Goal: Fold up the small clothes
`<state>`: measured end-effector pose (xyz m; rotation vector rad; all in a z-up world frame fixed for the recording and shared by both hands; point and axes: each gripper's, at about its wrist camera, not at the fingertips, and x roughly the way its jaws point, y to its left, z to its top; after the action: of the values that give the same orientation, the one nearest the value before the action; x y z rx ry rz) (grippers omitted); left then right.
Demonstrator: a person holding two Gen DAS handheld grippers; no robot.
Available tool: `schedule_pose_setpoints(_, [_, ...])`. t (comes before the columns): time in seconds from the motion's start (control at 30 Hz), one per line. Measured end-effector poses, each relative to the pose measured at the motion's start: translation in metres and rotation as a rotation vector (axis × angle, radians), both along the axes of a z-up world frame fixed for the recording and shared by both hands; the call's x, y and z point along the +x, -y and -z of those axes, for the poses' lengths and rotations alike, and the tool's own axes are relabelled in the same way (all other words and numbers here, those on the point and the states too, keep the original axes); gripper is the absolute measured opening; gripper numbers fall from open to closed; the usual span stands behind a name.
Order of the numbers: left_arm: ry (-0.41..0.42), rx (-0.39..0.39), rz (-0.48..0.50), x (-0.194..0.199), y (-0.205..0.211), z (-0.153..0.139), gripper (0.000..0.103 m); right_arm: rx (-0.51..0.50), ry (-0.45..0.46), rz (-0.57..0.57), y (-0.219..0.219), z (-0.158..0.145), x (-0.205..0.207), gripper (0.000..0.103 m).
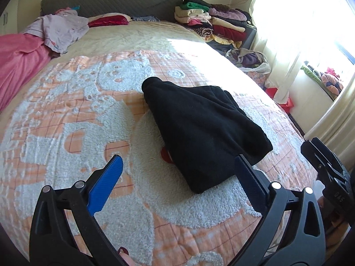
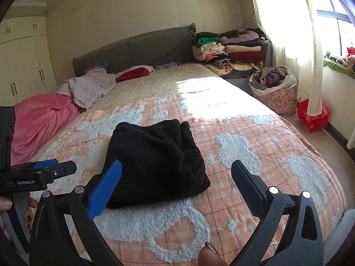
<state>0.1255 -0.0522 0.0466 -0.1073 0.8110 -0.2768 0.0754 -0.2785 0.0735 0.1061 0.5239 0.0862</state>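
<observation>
Sunlit bedroom, with an orange-and-white bedspread point(image 2: 255, 133) covering the bed. Your folded black garment point(image 1: 199, 128) lies flat on that bedspread, near its middle, clear of both claws. Your left claw point(image 1: 179, 173) hangs just short of the garment's near edge, jaws spread wide, nothing between them. Your right claw point(image 2: 177, 177) stands likewise agape and empty, the garment's near corner just beyond its blue pad. Beyond the garment, stacked clothes point(image 2: 230, 48) sit beside the grey headboard point(image 2: 133, 51).
</observation>
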Motion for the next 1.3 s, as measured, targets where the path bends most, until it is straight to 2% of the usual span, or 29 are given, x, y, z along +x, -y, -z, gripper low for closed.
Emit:
schedule_pose_setpoints(0.27, [0.007, 0.02, -0.007, -0.031, -0.024, 0.006, 0.093, -0.057, 0.006, 0.016, -0.018, -0.003, -0.028, 0.098])
schedule_pose_setpoints(0.53, [-0.026, 0.036, -0.023, -0.055, -0.042, 0.03, 0.093, -0.087, -0.101, 0.053, -0.033, 0.032, -0.043, 0.098])
schedule_pose_setpoints(0.8, [-0.06, 0.048, -0.064, -0.062, -0.053, 0.045, 0.093, -0.117, -0.164, 0.054, -0.042, 0.055, -0.048, 0.098])
schedule_pose_setpoints(1.3, [-0.067, 0.085, -0.082, -0.068, -0.046, 0.045, 0.093, -0.11, -0.171, 0.034, -0.043, 0.057, -0.051, 0.098])
